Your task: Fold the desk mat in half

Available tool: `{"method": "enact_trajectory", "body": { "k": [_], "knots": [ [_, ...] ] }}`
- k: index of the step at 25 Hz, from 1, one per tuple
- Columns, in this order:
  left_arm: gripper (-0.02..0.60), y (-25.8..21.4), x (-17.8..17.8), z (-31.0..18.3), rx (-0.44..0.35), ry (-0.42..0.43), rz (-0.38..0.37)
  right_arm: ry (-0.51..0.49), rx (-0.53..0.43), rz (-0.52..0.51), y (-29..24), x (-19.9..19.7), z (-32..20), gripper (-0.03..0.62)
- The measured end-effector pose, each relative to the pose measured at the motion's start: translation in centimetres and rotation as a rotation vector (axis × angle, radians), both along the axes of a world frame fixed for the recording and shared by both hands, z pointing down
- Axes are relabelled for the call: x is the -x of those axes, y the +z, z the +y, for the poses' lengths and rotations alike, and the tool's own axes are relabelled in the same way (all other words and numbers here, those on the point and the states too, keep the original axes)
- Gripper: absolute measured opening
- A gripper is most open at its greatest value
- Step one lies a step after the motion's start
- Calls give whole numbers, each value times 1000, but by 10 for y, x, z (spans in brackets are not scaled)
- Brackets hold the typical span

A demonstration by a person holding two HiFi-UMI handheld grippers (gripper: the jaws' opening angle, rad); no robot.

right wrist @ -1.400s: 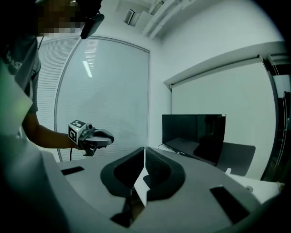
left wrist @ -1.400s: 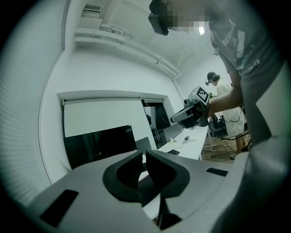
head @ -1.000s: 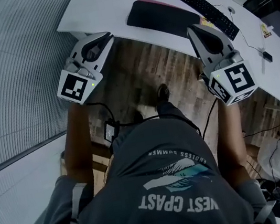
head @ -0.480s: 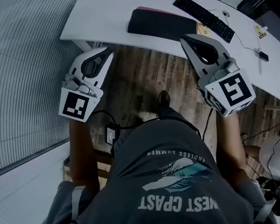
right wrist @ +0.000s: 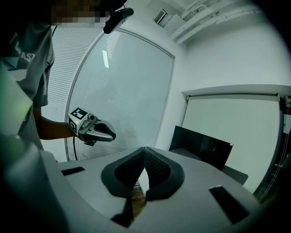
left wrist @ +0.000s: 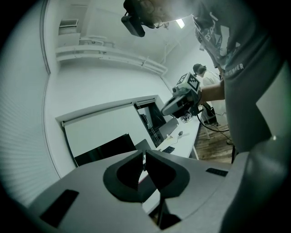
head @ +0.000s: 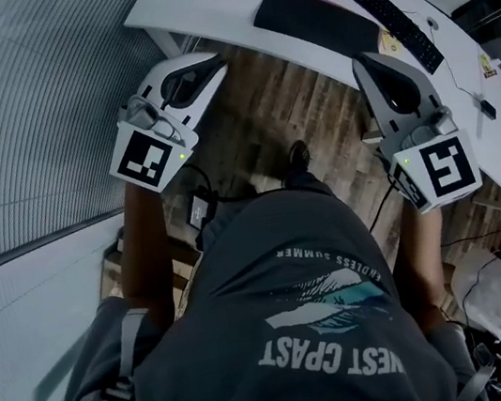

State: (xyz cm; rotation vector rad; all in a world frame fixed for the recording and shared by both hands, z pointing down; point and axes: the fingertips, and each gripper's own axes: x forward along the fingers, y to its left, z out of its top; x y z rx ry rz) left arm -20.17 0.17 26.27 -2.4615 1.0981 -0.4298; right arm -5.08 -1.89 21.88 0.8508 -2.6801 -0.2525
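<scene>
The black desk mat (head: 315,17) lies flat on the white desk (head: 199,3), and a pink edge shows along its far side. My left gripper (head: 218,60) hangs shut and empty over the wooden floor, just short of the desk's near edge and left of the mat. My right gripper (head: 362,60) is also shut and empty, at the desk's edge near the mat's right end. In the left gripper view the jaws (left wrist: 143,152) meet with nothing between them, and the right gripper (left wrist: 182,98) shows beyond. The right gripper view shows closed jaws (right wrist: 144,149) and the left gripper (right wrist: 93,127).
A black keyboard (head: 391,14) lies on the desk right of the mat, and a monitor (left wrist: 152,118) stands further back. Cables and small items sit at the desk's right end. Wooden floor (head: 293,111) is below the grippers, a ribbed wall (head: 27,118) at left.
Both grippers have shifted a little in front of the desk's edge and rolled slightly. They stay shut and empty. The mat has not moved.
</scene>
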Motion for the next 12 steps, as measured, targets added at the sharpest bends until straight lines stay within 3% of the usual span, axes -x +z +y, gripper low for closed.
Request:
{"method": "enact_trajectory", "body": {
  "k": [12],
  "knots": [
    [35, 16, 11, 2, 20, -5, 17, -10, 17, 21, 9, 8, 1, 26]
  ]
}}
